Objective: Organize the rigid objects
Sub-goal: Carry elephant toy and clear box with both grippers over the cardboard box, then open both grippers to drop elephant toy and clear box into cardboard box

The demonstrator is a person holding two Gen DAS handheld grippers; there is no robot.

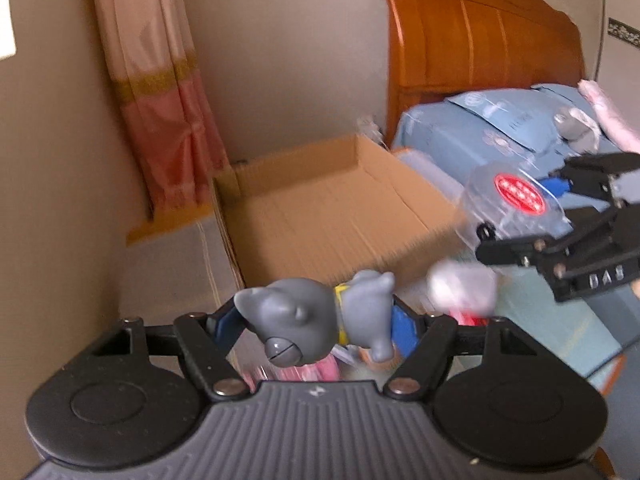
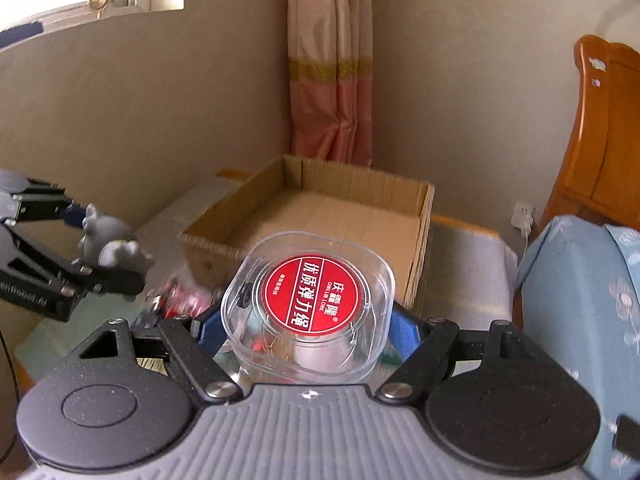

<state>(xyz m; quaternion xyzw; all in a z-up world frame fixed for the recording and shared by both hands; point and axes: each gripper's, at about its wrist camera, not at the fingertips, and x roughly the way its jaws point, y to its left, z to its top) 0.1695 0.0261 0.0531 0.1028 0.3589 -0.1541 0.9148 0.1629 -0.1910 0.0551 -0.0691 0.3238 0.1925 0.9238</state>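
Note:
My left gripper [image 1: 316,326] is shut on a grey animal figurine [image 1: 316,320], held sideways just short of an open cardboard box [image 1: 332,216]. My right gripper [image 2: 306,326] is shut on a clear plastic case with a round red label [image 2: 312,300], held in front of the same box [image 2: 316,216]. The box looks empty inside. In the left wrist view the right gripper [image 1: 560,216] and the case [image 1: 516,196] are at the right. In the right wrist view the left gripper [image 2: 76,240] and the figurine [image 2: 108,244] are at the left.
The box rests on a low surface in the room's corner, by a pink curtain [image 2: 332,72]. A wooden headboard [image 1: 480,36] and blue bedding [image 1: 500,128] are to the right. Blurred pink and red items [image 1: 460,288] lie below the grippers.

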